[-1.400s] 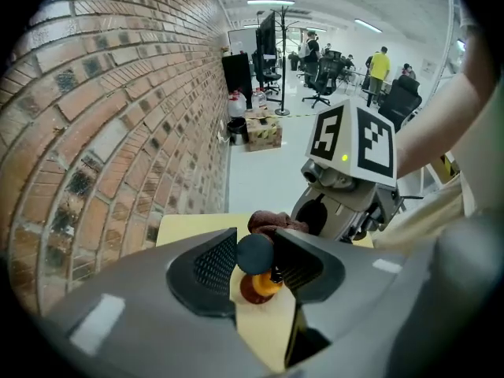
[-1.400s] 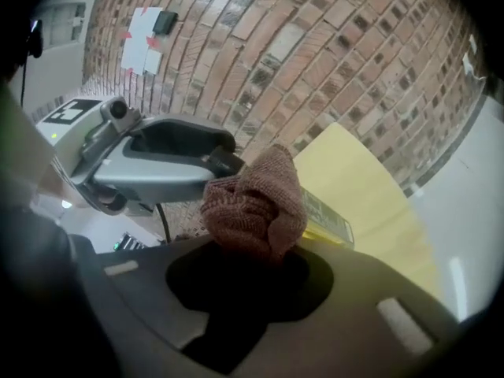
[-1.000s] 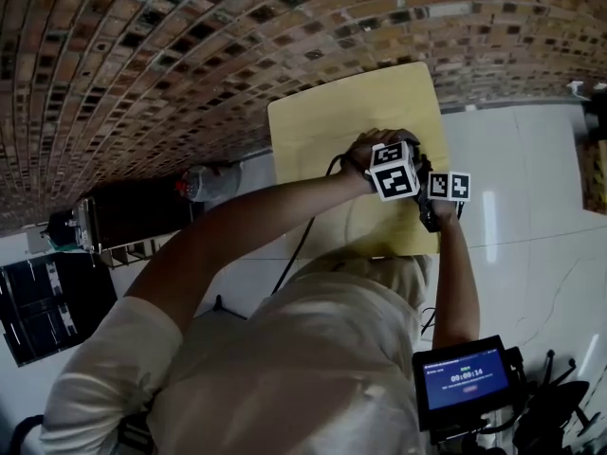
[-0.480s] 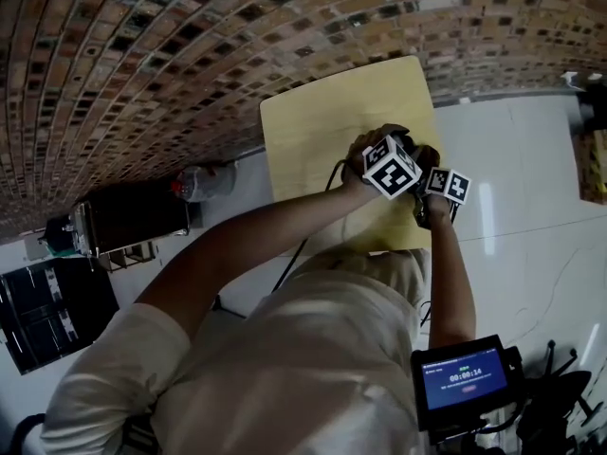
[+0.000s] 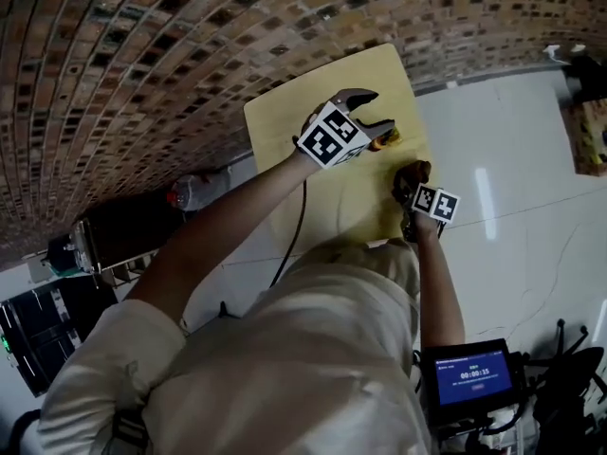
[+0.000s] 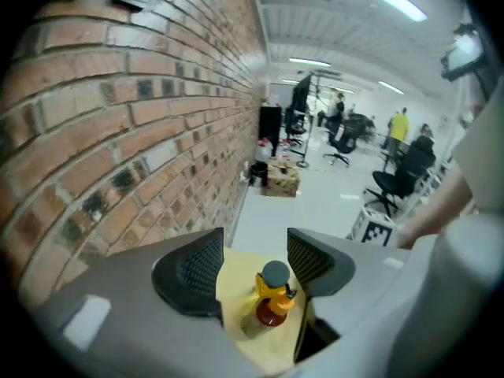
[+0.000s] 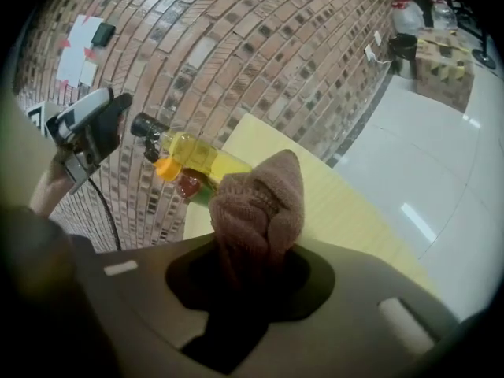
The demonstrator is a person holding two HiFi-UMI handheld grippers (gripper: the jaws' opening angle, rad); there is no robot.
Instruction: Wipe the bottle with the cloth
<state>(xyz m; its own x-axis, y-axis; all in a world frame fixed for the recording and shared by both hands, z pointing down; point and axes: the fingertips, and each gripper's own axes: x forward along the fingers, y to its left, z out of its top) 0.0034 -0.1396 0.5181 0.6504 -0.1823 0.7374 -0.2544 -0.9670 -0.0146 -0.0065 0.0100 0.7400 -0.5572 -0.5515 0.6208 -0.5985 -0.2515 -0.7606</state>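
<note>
**First speaker:** Where is the bottle, and are we gripping it?

**Second speaker:** We are looking steeply down at a yellow table (image 5: 285,140) set against a brick wall (image 5: 142,64). The bottle (image 6: 272,302) is standing upright on that table, at about 1 o'clock from the middle of the head view. It is clear, and it is holding yellow liquid under a dark cap and an orange collar. We are not gripping it. The left gripper (image 5: 373,112) is hovering above it. Its jaws have just been opening and are standing spread. In the left gripper view the bottle is showing low in the gap between the two pads, at 6 o'clock, and neither pad is touching it.

**First speaker:** And what are we doing with the cloth?

**Second speaker:** We are pinching the brown knitted cloth (image 7: 260,203) in the right gripper (image 5: 412,172). Its jaws are clamping on the cloth, and a bunched end is sticking out past the tips. In the head view this gripper is sitting at 5 o'clock of the bottle, near it but apart. In the right gripper view the bottle is appearing at 10 o'clock of the cloth, with its lower part hiding behind the bunch. The left gripper is showing at 9 o'clock in that same view.
</note>
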